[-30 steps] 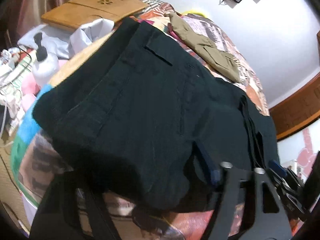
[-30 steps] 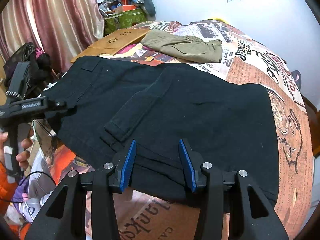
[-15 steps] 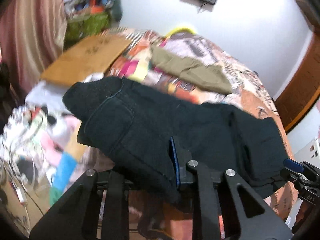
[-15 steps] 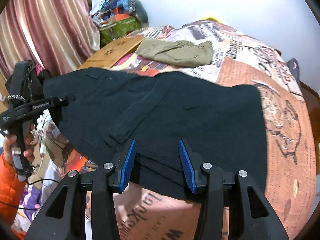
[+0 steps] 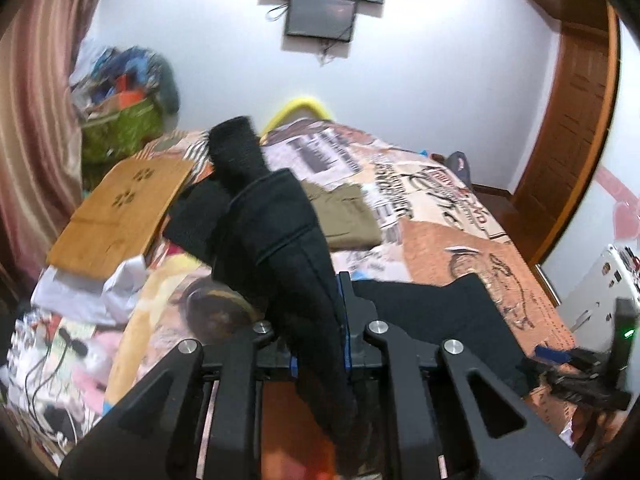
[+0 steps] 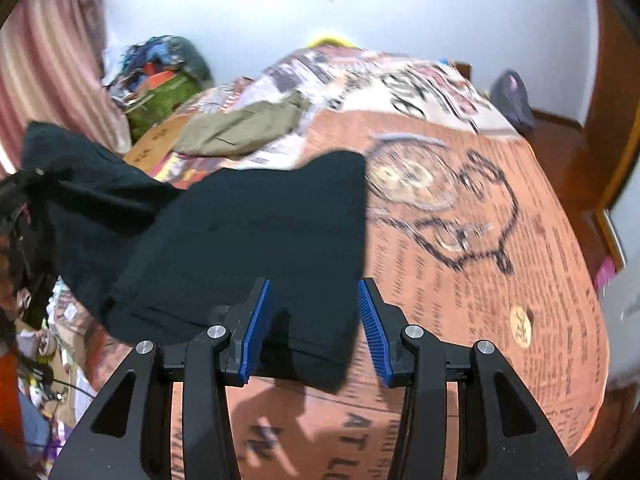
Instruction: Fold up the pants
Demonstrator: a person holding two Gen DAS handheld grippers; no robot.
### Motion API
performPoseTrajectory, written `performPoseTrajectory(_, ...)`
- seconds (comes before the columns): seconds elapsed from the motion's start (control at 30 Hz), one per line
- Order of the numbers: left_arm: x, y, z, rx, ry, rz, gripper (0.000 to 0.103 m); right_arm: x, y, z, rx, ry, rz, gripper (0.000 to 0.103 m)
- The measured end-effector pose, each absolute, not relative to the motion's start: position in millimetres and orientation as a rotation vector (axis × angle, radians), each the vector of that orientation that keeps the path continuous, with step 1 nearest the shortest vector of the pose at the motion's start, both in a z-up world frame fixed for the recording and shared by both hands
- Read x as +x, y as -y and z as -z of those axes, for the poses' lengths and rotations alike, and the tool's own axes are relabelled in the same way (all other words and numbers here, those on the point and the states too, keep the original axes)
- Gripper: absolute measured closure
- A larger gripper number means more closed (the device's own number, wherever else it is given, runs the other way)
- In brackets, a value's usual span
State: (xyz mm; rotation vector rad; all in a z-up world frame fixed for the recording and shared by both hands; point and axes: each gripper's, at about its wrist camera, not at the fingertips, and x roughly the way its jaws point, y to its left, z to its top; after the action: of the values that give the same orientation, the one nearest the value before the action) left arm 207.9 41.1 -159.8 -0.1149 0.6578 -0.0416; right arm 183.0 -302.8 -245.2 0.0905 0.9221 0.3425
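Observation:
Black pants (image 5: 272, 232) lie partly on the printed bed cover (image 5: 460, 232). My left gripper (image 5: 320, 300) holds one end up in the air. Its jaws are closing, with a bunched fold of the black cloth pinched between them and draping over the fingers. In the right wrist view the rest of the pants (image 6: 248, 232) lies spread on the bed, rising at the far left to where it is lifted. My right gripper (image 6: 314, 300) hovers over the near edge of the pants, its blue pads (image 6: 256, 320) apart and not pressing the cloth.
Folded olive pants (image 5: 344, 216) lie farther back on the bed. A wooden board (image 5: 120, 216) rests at the bed's left side, with cables and clutter (image 5: 60, 344) below it. A green bag (image 5: 120, 128) stands by the curtain, and a wooden door (image 5: 568, 120) is at the right.
The left gripper shut on the end of the black pants and lifted it, so the cloth now hangs bunched. The right gripper slid sideways along the pants' near edge, still open.

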Motion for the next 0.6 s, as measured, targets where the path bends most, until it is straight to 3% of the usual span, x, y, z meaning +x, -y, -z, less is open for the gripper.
performPoseTrajectory(0.6, 239.6, 128.3, 151.1, 0.080, -0.661, 0.377, 0.092, 184.1, 305.0, 265.7, 0.116, -0.912, -0.412, 0.058)
